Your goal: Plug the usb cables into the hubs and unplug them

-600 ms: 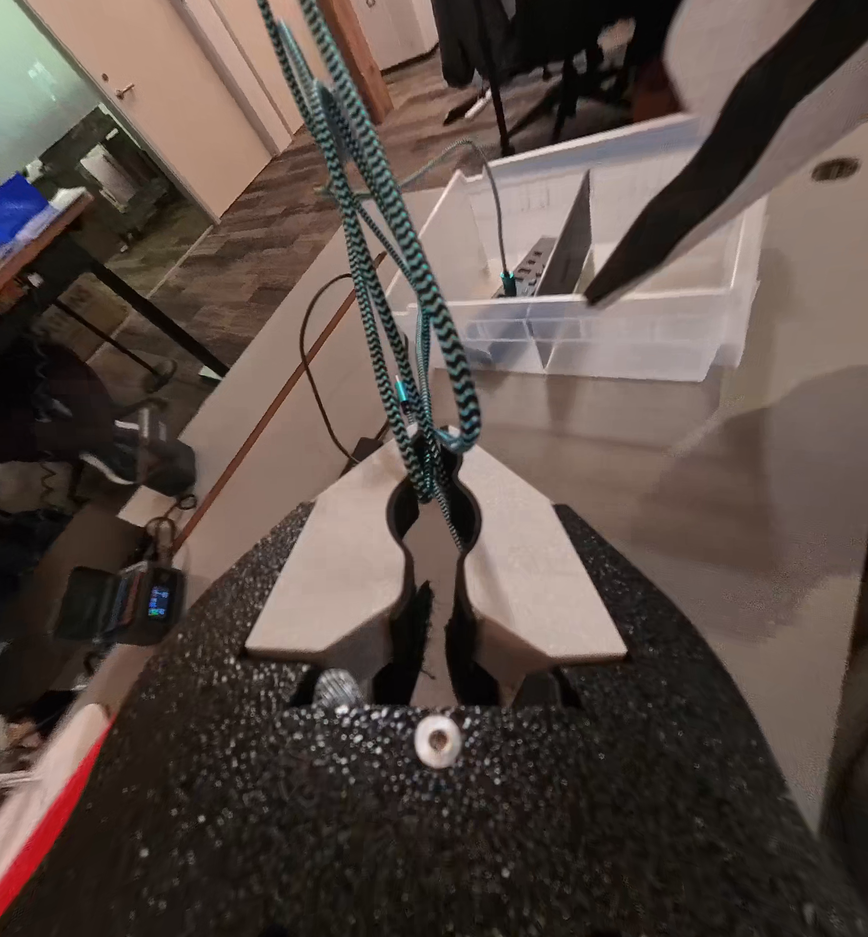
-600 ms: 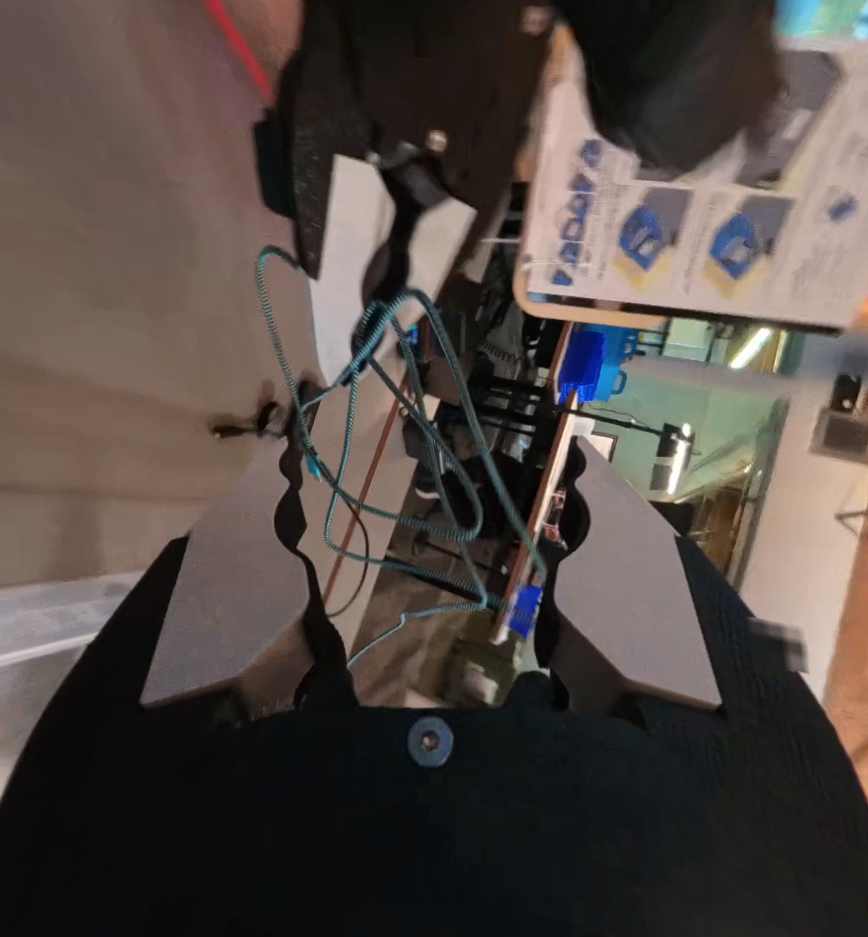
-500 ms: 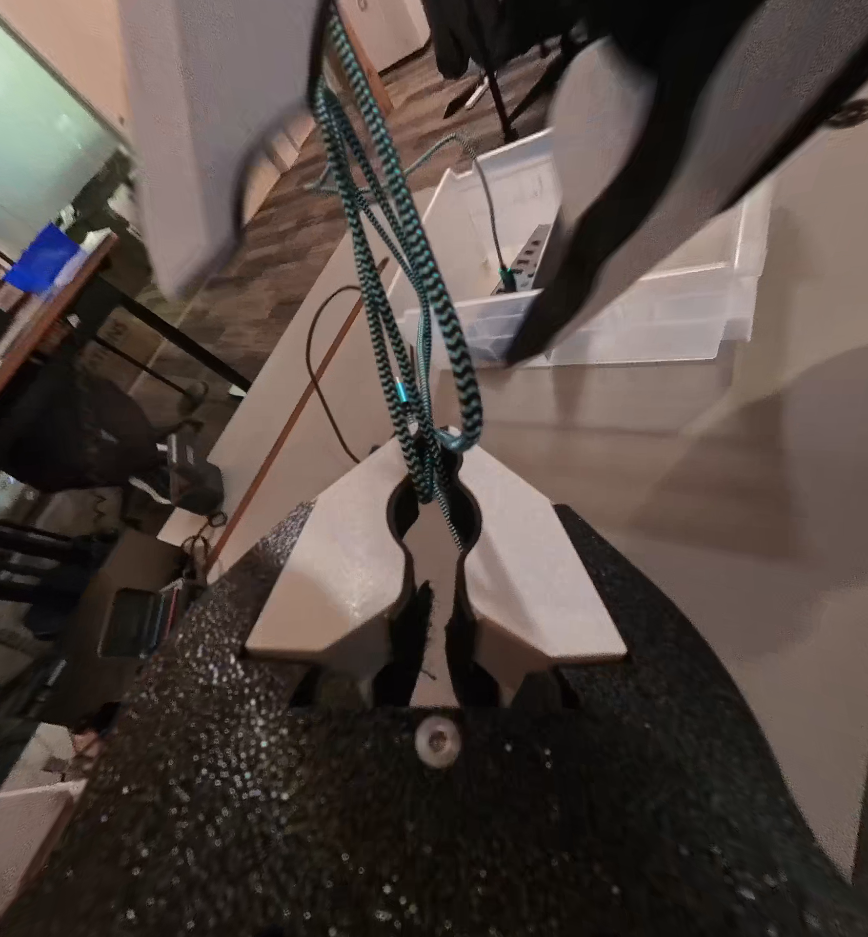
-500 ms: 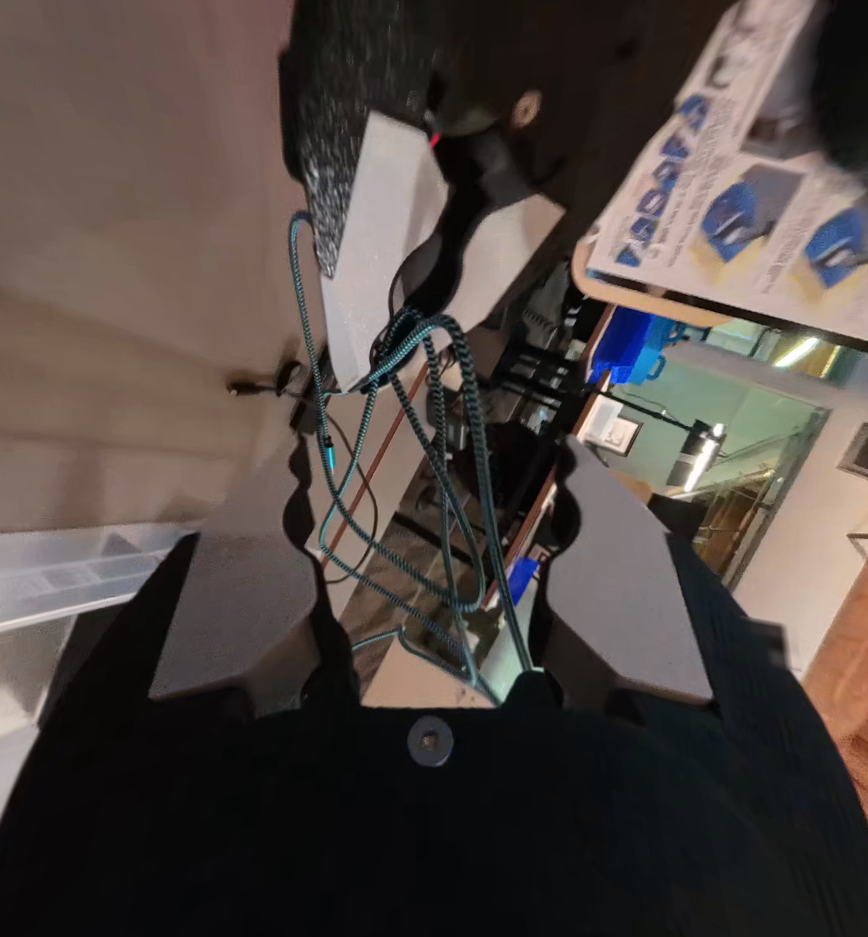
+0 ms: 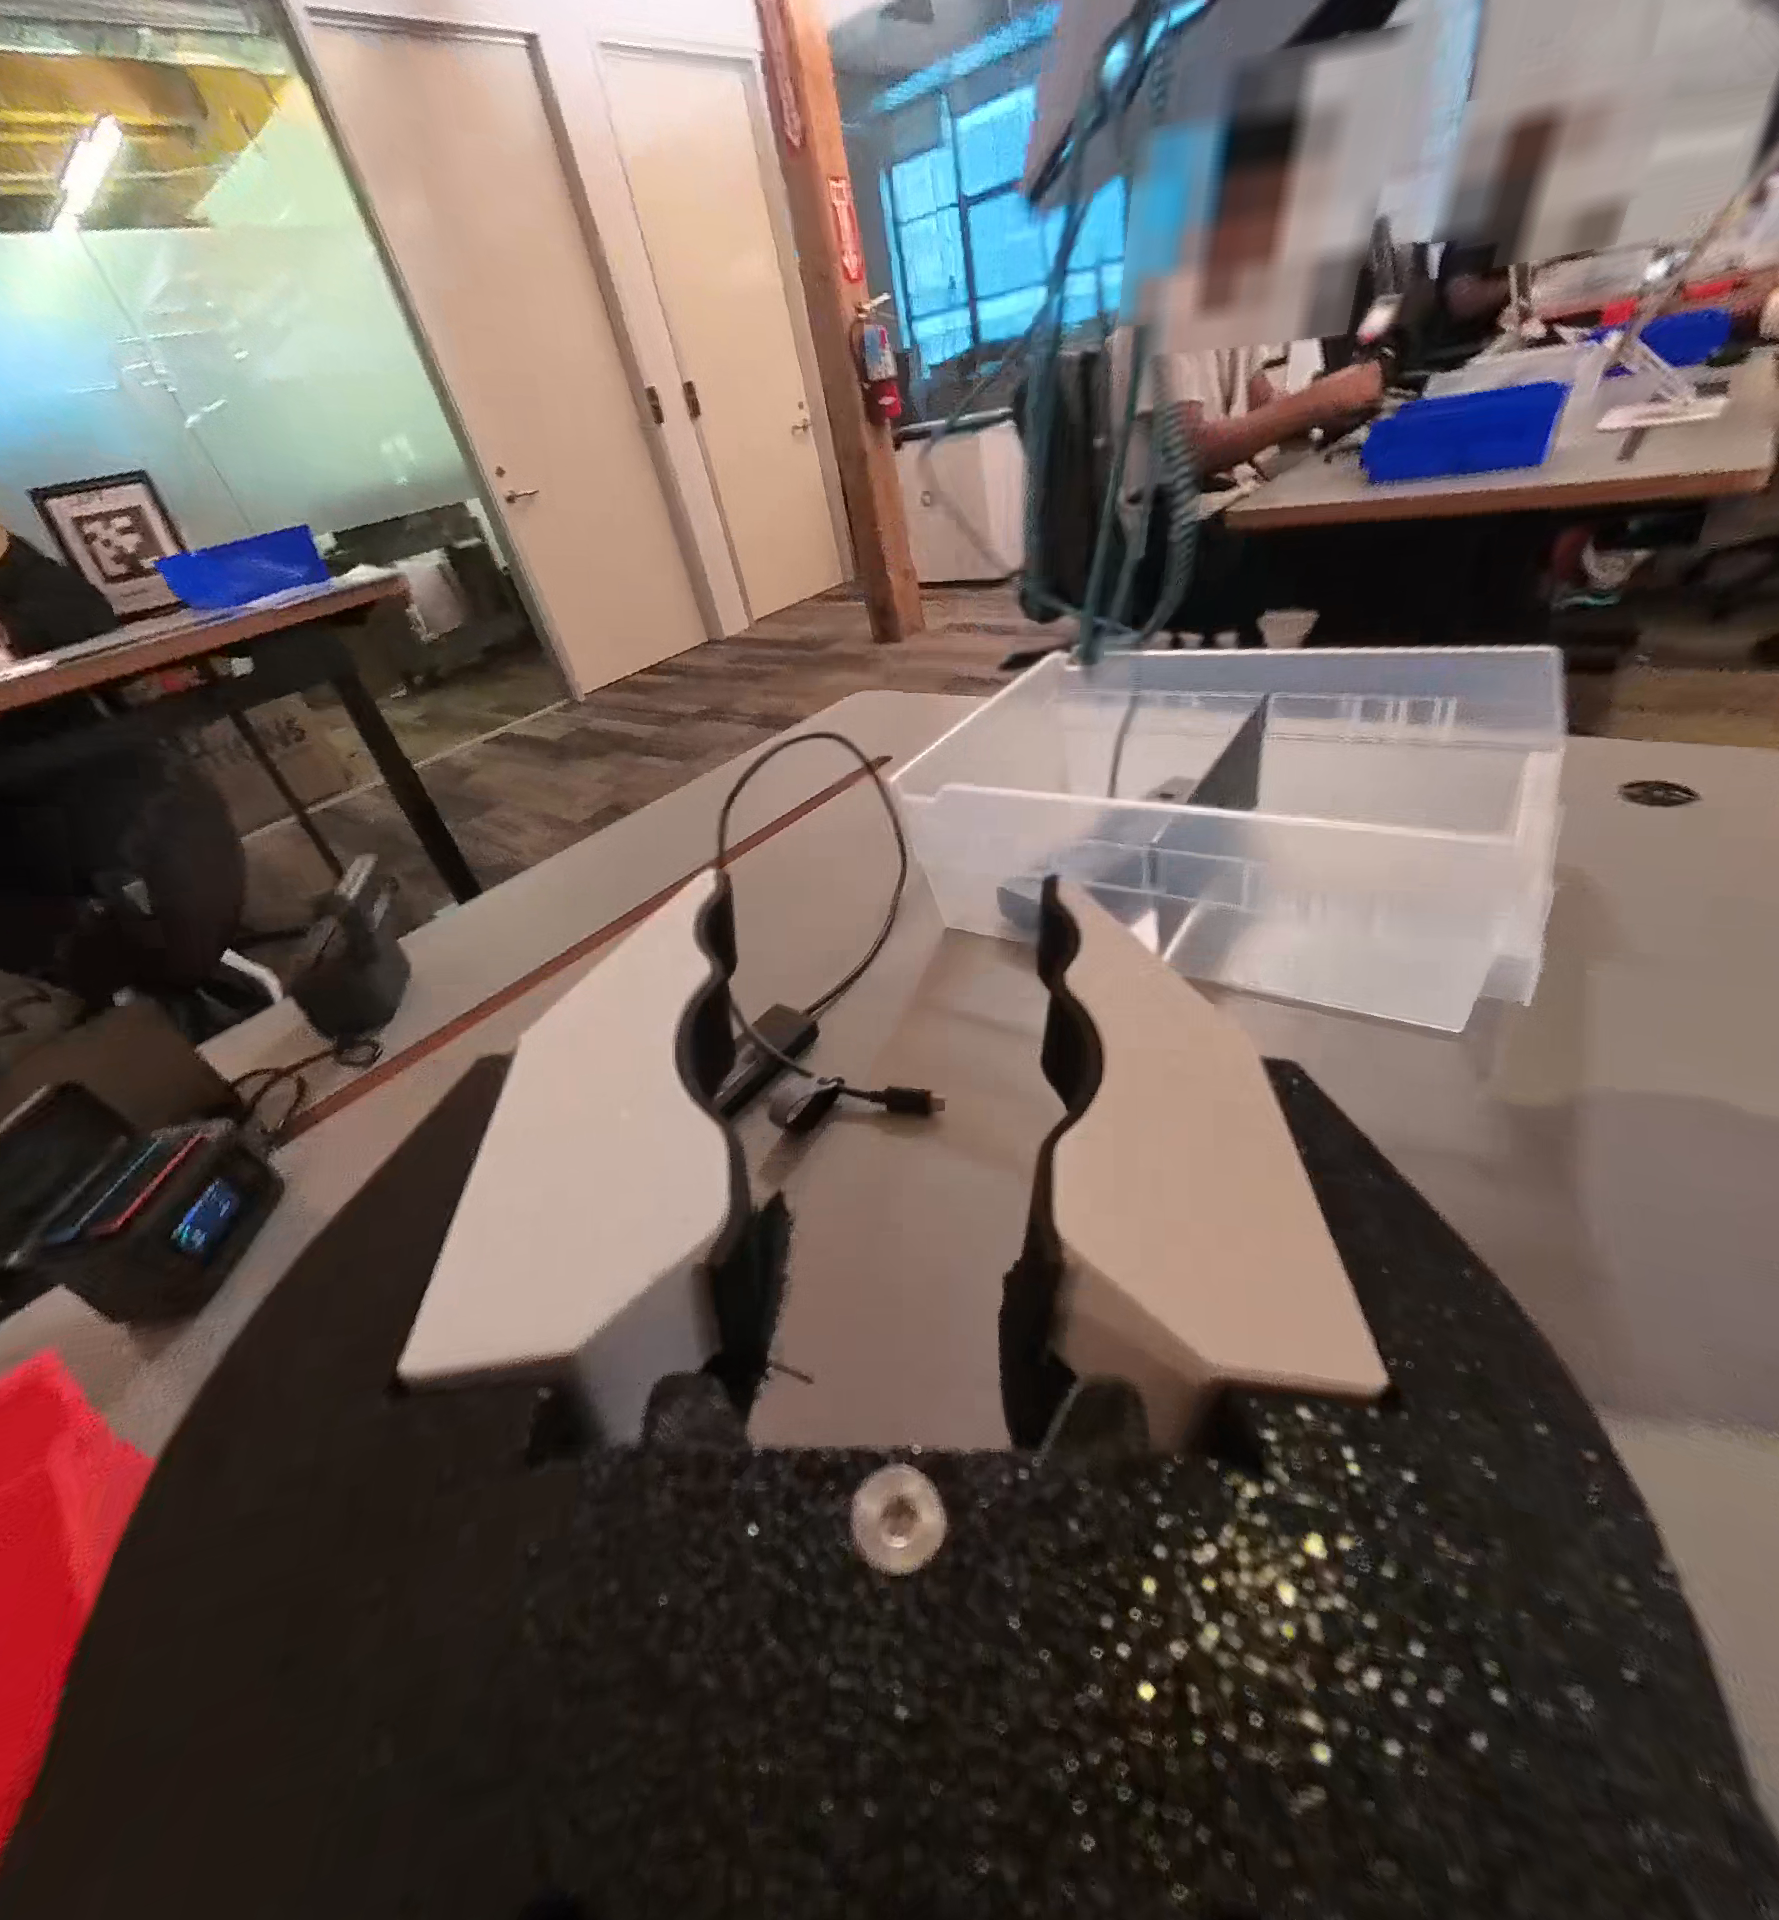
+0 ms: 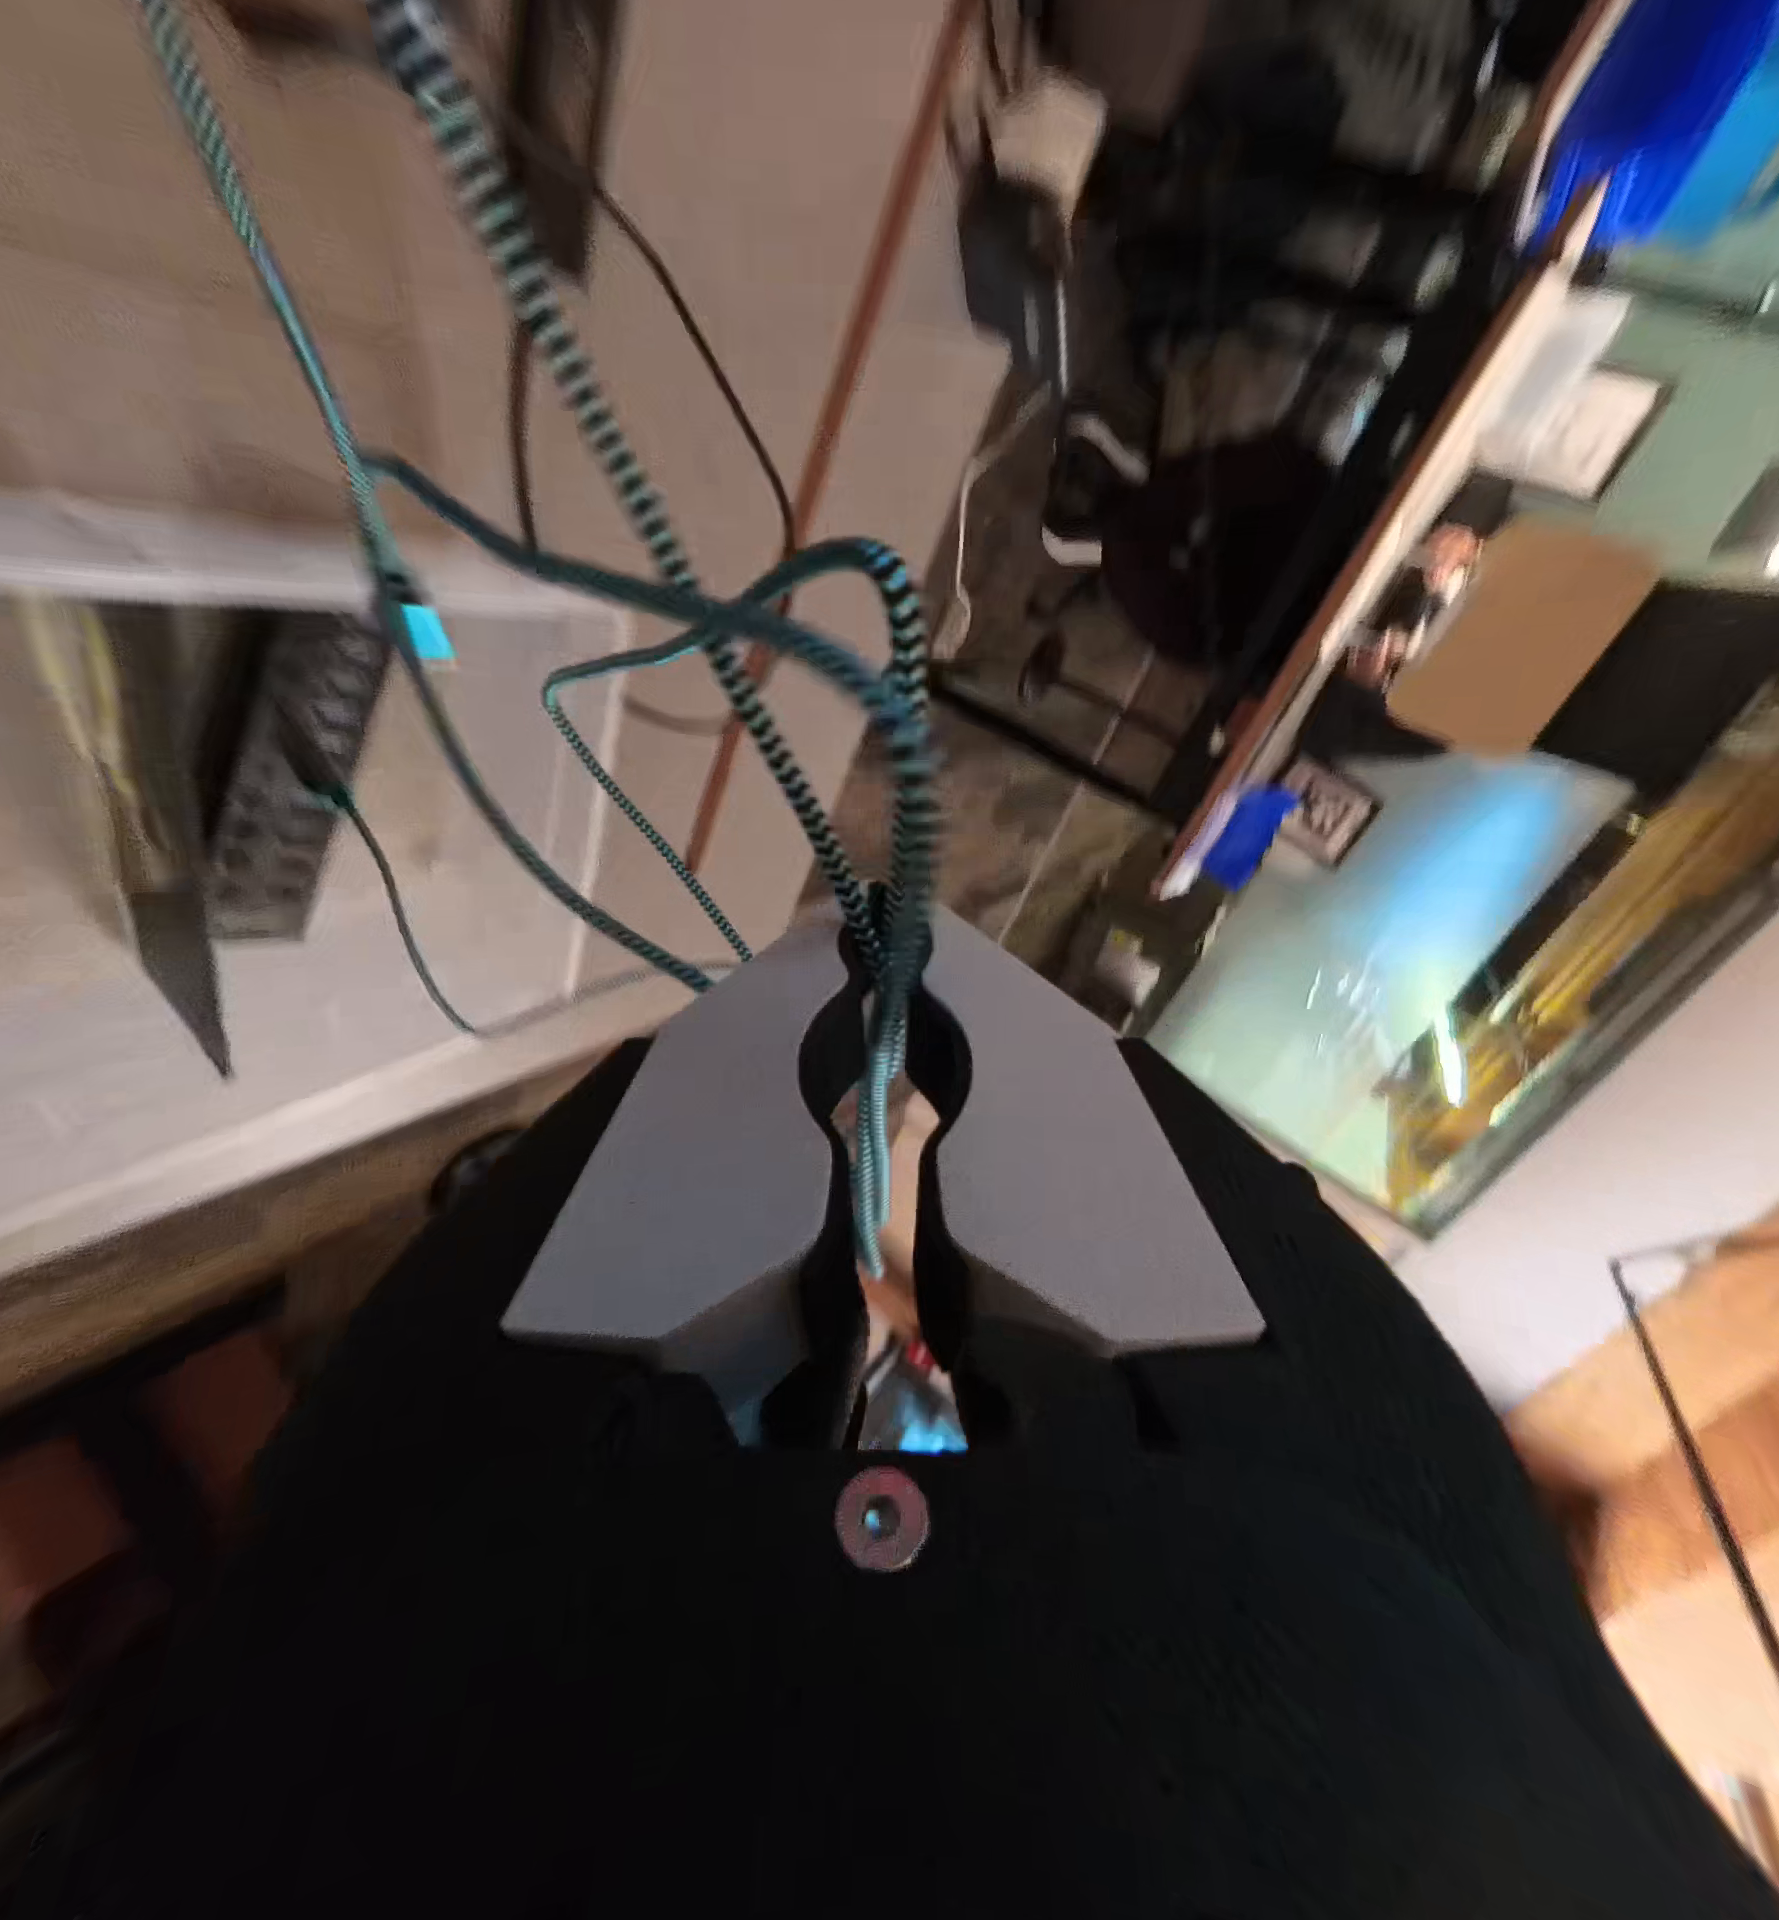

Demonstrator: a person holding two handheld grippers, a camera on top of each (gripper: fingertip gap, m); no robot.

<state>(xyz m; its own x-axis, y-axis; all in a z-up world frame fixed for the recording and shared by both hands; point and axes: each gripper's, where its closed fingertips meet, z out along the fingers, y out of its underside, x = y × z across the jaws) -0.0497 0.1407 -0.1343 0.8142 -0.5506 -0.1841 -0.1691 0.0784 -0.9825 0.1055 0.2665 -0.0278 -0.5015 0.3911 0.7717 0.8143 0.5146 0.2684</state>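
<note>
The left gripper [image 5: 880, 914] hangs over the table [image 5: 1633, 1101] with its jaws wide apart and nothing between them. Past its fingertips a small black hub [image 5: 765, 1049] lies flat on the table, its thin black lead [image 5: 869, 831] arching up in a loop behind it and a short plug tail lying just beside it. Beyond that sits a clear bin [image 5: 1487, 727] split by dividers, with a dark upright panel [image 5: 1233, 769] inside. The right gripper [image 6: 890, 940] is pressed together on a doubled strand of the teal cable [image 6: 906, 748], which runs down the channel between its fingers. From the pinch point the braided cable fans out in tangled loops in the air, and one teal plug [image 6: 423, 629] dangles free among them. A strand carries on down to a dark hub [image 6: 282, 769] standing in the bin [image 6: 272, 587], though blur keeps me from telling whether it is seated there. In the left view the same cable [image 5: 1056, 416] hangs in blurred strands from the upper edge down toward the bin's far rim. A red block [image 5: 2, 1600] fills the lower left corner.
</note>
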